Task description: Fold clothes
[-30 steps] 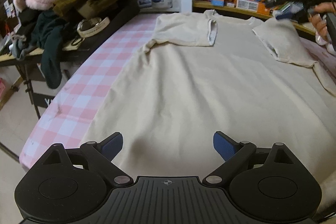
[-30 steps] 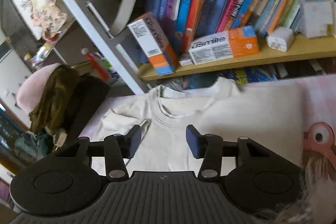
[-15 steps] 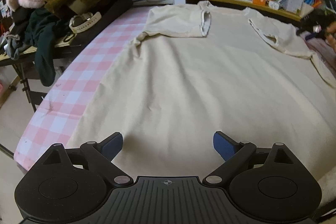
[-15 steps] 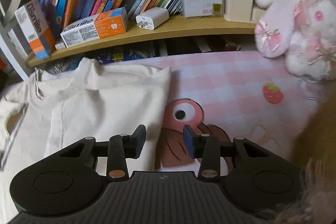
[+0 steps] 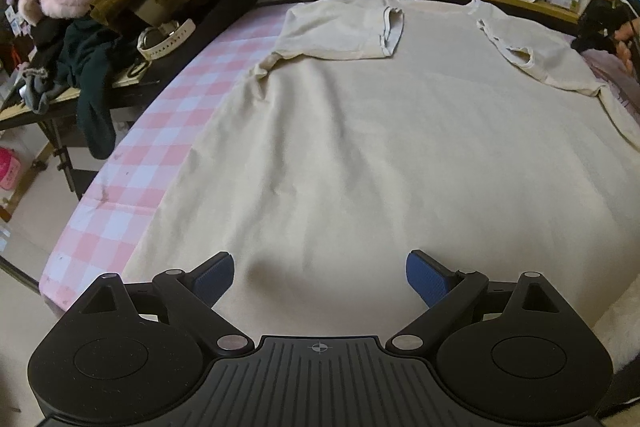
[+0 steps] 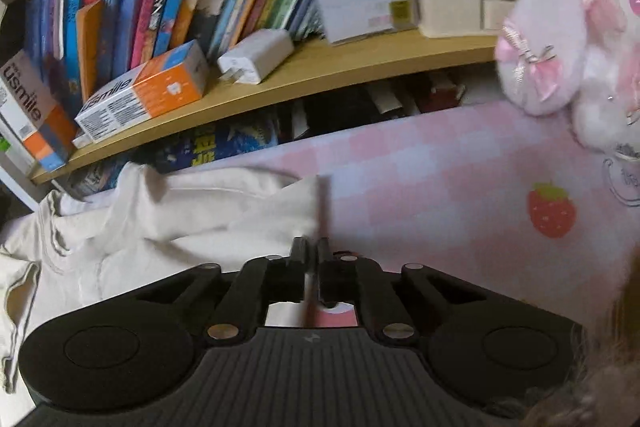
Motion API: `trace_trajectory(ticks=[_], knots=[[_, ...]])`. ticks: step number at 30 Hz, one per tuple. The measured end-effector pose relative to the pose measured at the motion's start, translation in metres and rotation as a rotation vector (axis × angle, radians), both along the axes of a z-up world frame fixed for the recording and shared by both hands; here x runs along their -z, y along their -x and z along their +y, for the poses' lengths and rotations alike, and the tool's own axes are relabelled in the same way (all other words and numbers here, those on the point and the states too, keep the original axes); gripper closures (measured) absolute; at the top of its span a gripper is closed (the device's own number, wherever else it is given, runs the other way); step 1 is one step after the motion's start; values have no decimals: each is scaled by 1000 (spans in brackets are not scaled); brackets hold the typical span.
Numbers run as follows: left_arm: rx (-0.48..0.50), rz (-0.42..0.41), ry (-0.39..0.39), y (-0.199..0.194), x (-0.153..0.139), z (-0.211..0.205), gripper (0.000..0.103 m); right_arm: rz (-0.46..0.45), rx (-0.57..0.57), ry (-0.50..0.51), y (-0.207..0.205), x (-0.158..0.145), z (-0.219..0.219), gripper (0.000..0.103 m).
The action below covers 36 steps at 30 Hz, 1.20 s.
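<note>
shirt [image 5: 400,131] lies flat on the pink checked cloth [image 5: 168,131], both sleeves folded inward, collar toward the bookshelf [image 6: 320,67]. left gripper [image 5: 320,273] hovers over the hem, fingers spread wide, holding nothing. right gripper [image 6: 311,251] is pinched on the shirt's far side edge, fabric lifted between its fingers.

Cream T-shirt [image 5: 400,147] at centre — pink-and-white checked cloth [image 5: 160,131] at left; red strawberry print [image 6: 551,210] at right.
</note>
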<state>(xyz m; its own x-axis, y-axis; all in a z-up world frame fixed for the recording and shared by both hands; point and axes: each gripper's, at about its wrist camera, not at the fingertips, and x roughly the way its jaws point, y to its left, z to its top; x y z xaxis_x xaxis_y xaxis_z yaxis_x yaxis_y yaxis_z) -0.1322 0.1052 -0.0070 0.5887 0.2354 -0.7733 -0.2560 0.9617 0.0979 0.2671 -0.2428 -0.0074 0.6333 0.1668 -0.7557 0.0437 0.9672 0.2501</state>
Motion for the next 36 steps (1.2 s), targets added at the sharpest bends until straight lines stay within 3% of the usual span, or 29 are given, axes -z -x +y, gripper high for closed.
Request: trace_trajectory(ticks=[4, 6, 9, 12, 16, 17, 18, 19, 23, 26, 28, 30, 33, 36], knots=[[7, -7, 9, -4, 2, -6, 8, -24, 1, -42, 20, -16, -15, 88], [8, -10, 14, -7, 3, -10, 8, -37, -66, -59, 40, -27, -14, 73], [16, -22, 16, -12, 3, -16, 8, -18, -208, -35, 86, -43, 3, 71], [27, -31, 15, -16, 3, -23, 8, -32, -368, 19, 135, -56, 28, 63], [61, -40, 9, -21, 3, -36, 8, -75, -532, 179, 175, -57, 63, 60], [71, -44, 6, -23, 2, -40, 8, -77, -541, 223, 177, -54, 70, 64], [82, -50, 3, -23, 1, -43, 8, -79, -550, 267, 179, -50, 76, 87], [91, -56, 0, -24, 0, -46, 8, -79, -510, 270, 178, -50, 72, 97], [97, -58, 10, -24, 1, -49, 8, -67, -328, 172, 185, -56, 31, 97], [85, -55, 14, -23, 2, -47, 8, 19, -369, 142, 186, -43, 15, 93], [77, -55, 14, -22, 1, -44, 8, 31, -399, 103, 186, -44, 9, 87], [68, -49, 10, -20, 2, -44, 8, 23, -437, 45, 183, -54, 3, 52], [52, -34, 4, -16, 2, -44, 8, -18, -442, -33, 167, -66, -3, 49], [40, -30, -13, -11, 0, -45, 8, -8, -341, -63, 122, -61, -5, 51]])
